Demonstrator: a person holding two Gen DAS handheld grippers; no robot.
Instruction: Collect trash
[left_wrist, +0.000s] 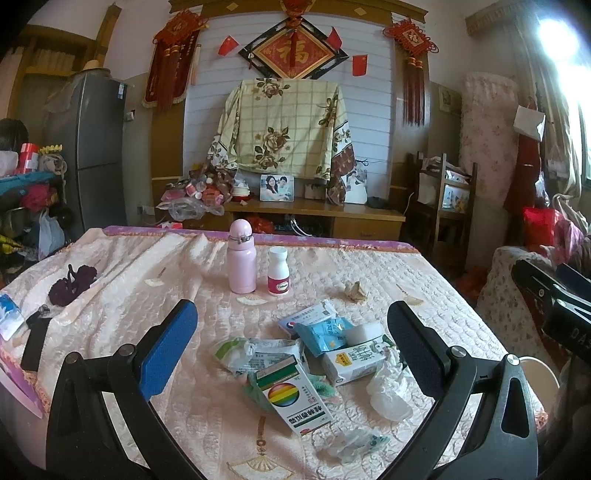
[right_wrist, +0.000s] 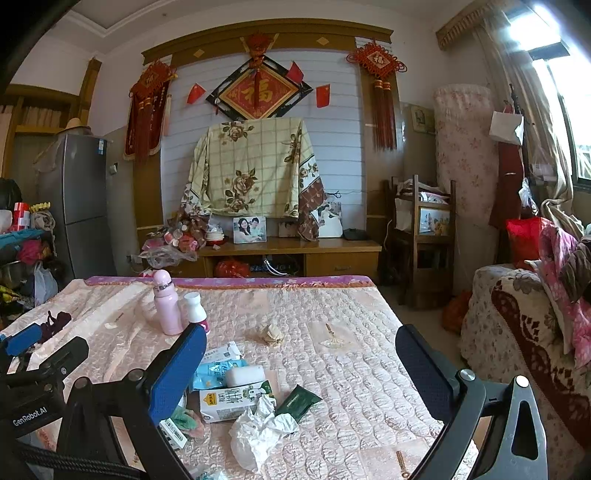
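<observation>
I hold both tools above the bed (left_wrist: 369, 266), each hand-held gripper spread wide and gripping nothing: the left hand-held gripper (left_wrist: 291, 336) hangs over the trash, the right hand-held gripper (right_wrist: 301, 363) just to its right. My landmark is the milk carton (left_wrist: 352, 360). The trash heaps around it, which suits one sweep: a white block (left_wrist: 364, 332) rests on its far edge, a blue packet (left_wrist: 323, 334) lies just behind it, a rainbow box (left_wrist: 295, 398) in front, crumpled tissue (right_wrist: 258, 432) at its near right, and a green sachet (right_wrist: 297, 402) beside that. A paper wad (left_wrist: 356, 291) sits apart, farther back. The pink bottle (left_wrist: 242, 258) and pill bottle (left_wrist: 278, 271) stand upright well behind the carton (keepers, I judge, not trash). I see no bin for certain, so collecting has not begun.
</observation>
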